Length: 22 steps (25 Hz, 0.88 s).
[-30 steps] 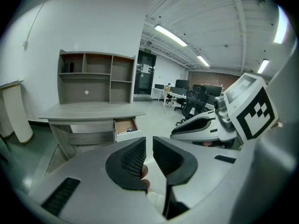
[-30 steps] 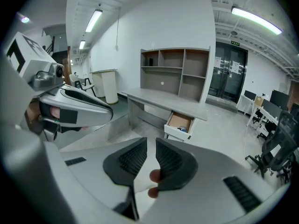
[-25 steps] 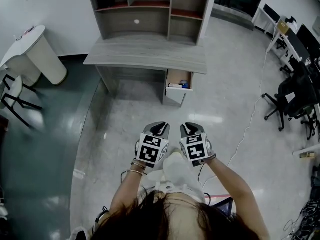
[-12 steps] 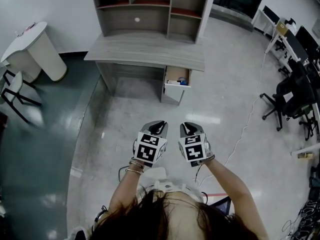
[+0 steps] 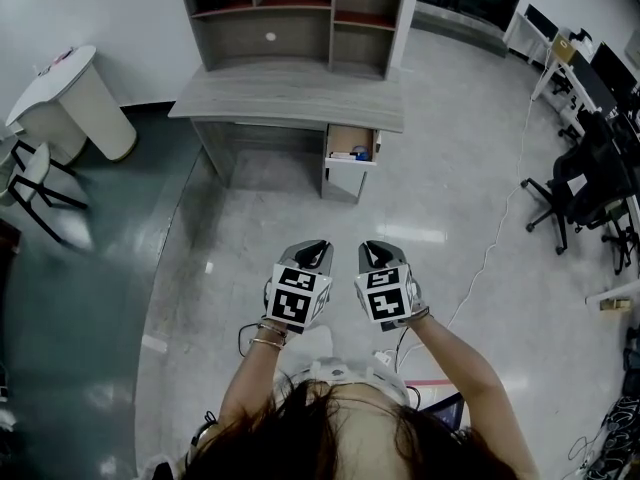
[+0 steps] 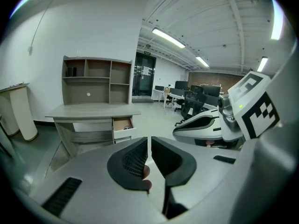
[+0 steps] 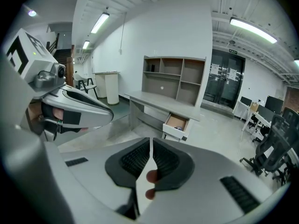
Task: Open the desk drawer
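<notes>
Grey desk (image 5: 290, 98), drawer (image 5: 352, 144) open; white table (image 5: 70, 93) beside.

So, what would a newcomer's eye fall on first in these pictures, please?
The grey left gripper and right gripper, each bearing a black-and-white marker cube, stand side by side low in the head view; the right one's empty jaws have just been closing. Beyond them, the grey wooden desk has its drawer pulled open under its right end.

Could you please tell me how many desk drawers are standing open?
1: the drawer is pulled out under the right end of the desk in the head view. The front below it looks shut; others may be hidden.
</notes>
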Available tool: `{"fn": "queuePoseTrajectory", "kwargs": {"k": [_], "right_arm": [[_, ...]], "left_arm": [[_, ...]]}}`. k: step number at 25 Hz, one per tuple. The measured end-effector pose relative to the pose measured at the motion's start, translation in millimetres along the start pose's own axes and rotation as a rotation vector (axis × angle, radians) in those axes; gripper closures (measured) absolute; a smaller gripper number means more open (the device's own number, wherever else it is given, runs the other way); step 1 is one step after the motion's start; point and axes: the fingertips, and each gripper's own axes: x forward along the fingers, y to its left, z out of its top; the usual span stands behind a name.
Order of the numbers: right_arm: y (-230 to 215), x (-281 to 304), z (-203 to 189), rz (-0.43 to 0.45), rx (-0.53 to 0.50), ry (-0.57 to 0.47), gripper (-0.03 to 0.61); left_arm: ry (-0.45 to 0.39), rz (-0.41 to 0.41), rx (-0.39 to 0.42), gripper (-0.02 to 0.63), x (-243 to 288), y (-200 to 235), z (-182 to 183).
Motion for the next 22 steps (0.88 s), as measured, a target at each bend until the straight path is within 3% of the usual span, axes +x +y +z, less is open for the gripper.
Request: {"fn": "queuePoseTrajectory", "kwargs": {"k": [22], "right_arm": [[0.6,-65.9,-38.3,0.034,0.004,-0.021,0.554]], "left_arm": [[-0.028,0.016,-0.008,0.592,-30.7,-66.4,-12.7]]}}
